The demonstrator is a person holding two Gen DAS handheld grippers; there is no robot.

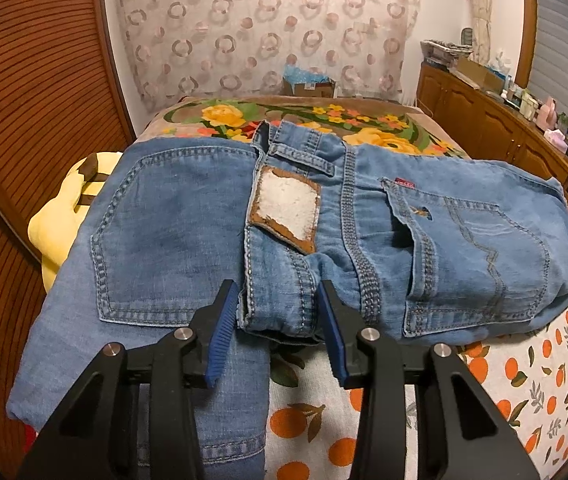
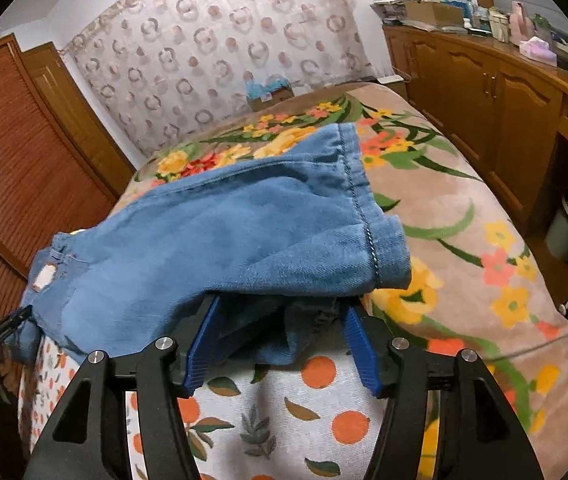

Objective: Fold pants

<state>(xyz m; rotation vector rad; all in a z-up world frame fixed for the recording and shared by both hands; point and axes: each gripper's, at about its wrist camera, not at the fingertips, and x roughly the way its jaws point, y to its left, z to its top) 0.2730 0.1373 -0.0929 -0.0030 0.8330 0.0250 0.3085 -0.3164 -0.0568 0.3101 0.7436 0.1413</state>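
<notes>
Two grippers, left (image 1: 278,312) and right (image 2: 280,320), gape at one jeans (image 1: 212,216).

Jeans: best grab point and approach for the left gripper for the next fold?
Probably the waistband fold on the jeans, the thick bunched edge just below the worn patch. It sits between the open fingers of the left gripper. Come in low from the near bed edge, along the orange-print sheet; that layered hem stands proud, so one pinch takes every layer. The right gripper similarly brackets the far end.
</notes>
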